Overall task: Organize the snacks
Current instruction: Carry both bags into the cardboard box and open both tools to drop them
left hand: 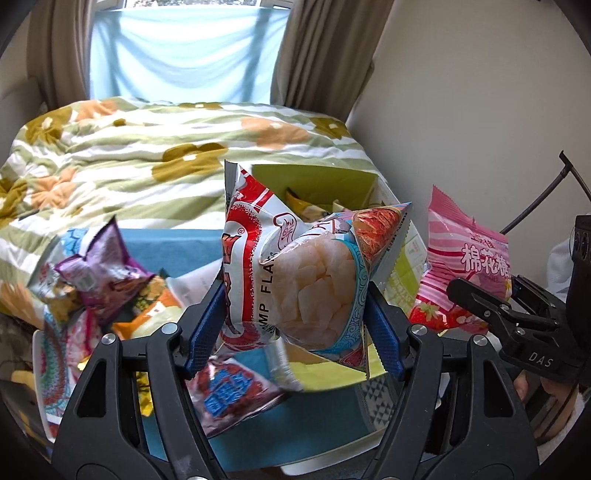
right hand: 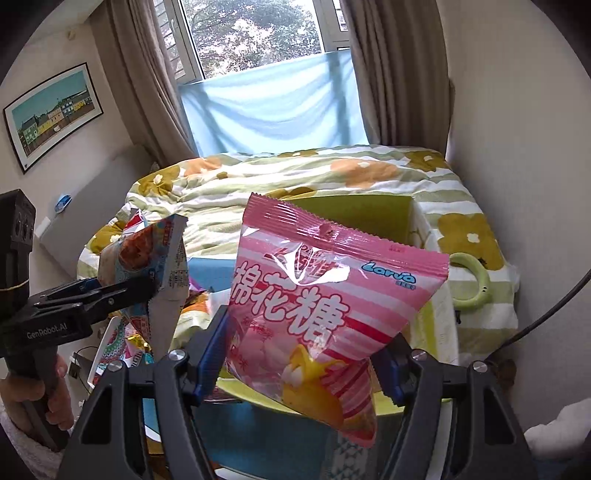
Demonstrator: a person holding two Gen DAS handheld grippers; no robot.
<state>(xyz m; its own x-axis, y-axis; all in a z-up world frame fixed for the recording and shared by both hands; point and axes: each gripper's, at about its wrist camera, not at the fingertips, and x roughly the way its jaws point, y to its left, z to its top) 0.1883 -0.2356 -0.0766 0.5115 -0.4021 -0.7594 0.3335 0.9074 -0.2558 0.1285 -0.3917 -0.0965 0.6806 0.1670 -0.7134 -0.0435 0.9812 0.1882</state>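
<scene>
Snacks: I hold two bags above a yellow-green box [left hand: 325, 181] | room: bed with flowered quilt [left hand: 110, 155], curtained window [right hand: 258, 33] behind | left gripper [left hand: 295, 314] pinches a puffy red-white shrimp chips bag [left hand: 295, 273] | right gripper [right hand: 306, 350] pinches a pink marshmallow bag [right hand: 325, 295] | loose snack packets [left hand: 99, 273] piled to my left

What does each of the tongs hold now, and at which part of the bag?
The left tongs grip the shrimp chips bag across its lower body. The right tongs grip the pink marshmallow bag across its lower half.
</scene>
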